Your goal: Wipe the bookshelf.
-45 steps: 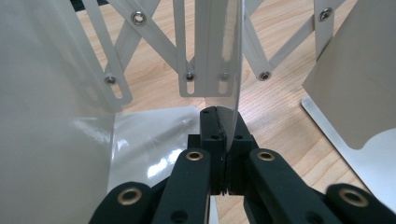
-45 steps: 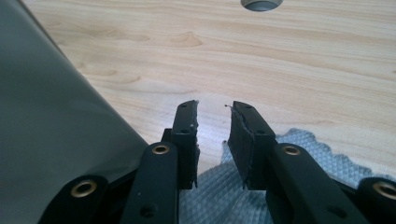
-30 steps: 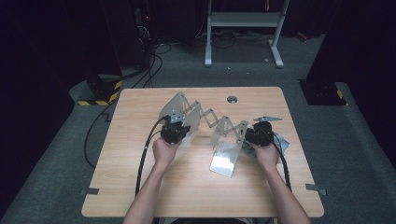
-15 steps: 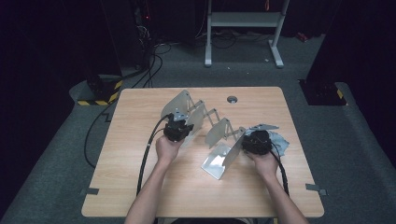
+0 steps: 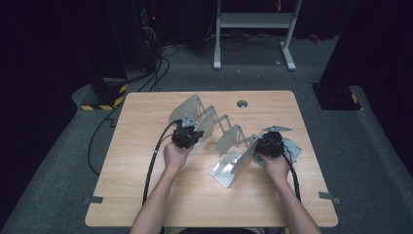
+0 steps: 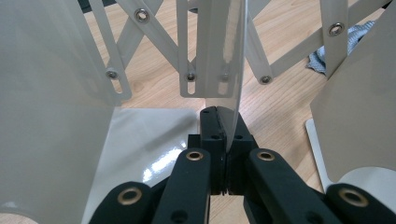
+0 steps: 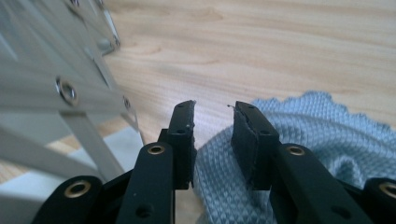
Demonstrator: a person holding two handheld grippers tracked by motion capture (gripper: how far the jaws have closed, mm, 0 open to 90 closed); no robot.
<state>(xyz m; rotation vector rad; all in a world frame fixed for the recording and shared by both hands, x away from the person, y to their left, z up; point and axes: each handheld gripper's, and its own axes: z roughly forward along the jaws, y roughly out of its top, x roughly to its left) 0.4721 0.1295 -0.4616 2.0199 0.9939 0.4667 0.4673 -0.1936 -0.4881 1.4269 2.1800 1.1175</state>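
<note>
Worktop [image 5: 146,195] of pale wood is carrying a folding rack [image 5: 221,141] of white panels joined by scissor links, and from the high view you are reaching in with both hands from the bottom edge. Your left gripper [image 5: 186,134] is sitting at the rack's left end, among the upright panels near the worktop's middle, while your right gripper [image 5: 269,144] is resting at the rack's right end, just above a blue-grey cloth [image 5: 292,147]. In the left gripper view, your left gripper [image 6: 219,122] is clenching its fingers [image 6: 209,126] on the lower edge of one thin white panel [image 6: 223,51], with the riveted links crossing behind it and glossy panels standing on either side. In the right gripper view, your right gripper [image 7: 212,123] is holding its fingers [image 7: 183,125] parted with nothing pressed between them; the knitted cloth [image 7: 327,126] is lying just beneath and to the right of them, and the rack's links [image 7: 70,93] are standing close on the left.
</note>
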